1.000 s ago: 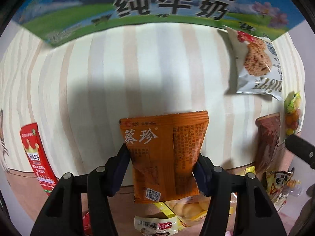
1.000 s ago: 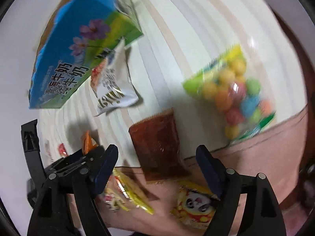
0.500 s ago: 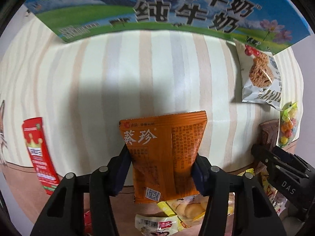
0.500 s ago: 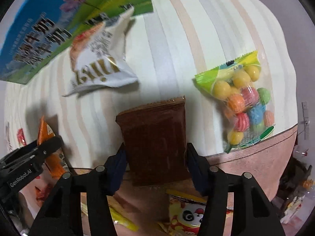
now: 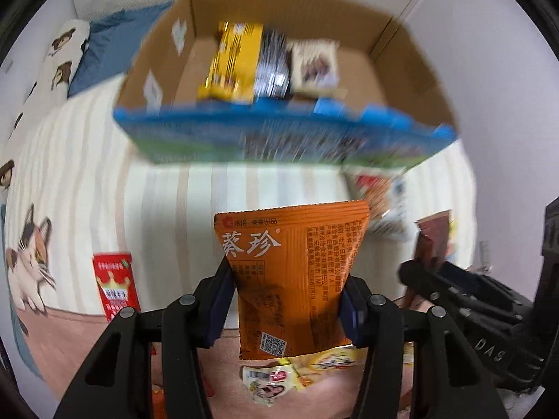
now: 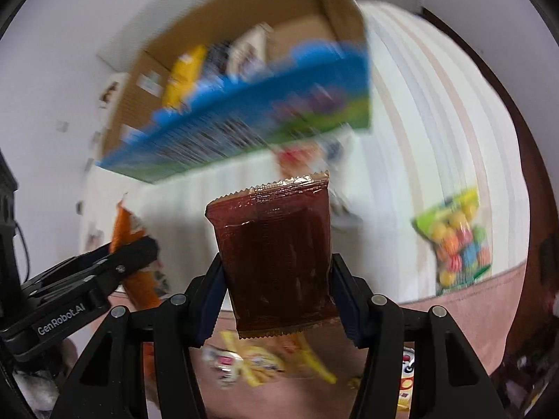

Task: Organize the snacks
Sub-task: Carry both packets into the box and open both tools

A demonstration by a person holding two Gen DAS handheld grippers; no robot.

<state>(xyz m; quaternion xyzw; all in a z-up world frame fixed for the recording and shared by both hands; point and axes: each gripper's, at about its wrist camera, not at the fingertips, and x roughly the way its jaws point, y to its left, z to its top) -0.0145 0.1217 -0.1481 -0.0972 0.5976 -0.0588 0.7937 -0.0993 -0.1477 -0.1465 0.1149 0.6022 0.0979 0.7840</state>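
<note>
The left tool is clamped on an orange snack packet, its two fingers pressing the packet's lower sides so the packet stands upright between them, printed side facing the camera. The right tool is likewise closed around a dark brown snack packet, held upright with its crimped top edge uppermost. Both packets are raised off the surface.

Just below and behind the tools, loose snacks lie on a pink blanket edge: a small white wrapper and yellow wrappers, blurred.

Farther out is a bed covered in a cream striped sheet. On it lie a red packet with a crown print to the left, a white packet that is blurred, near the box, and a clear bag of coloured candy balls to the right.

Beyond these sits an open cardboard box with a blue and green printed front wall. Inside it are a yellow packet, a dark packet and a pale packet side by side.

Farthest back, a blue pillow rests beside a white wall.
</note>
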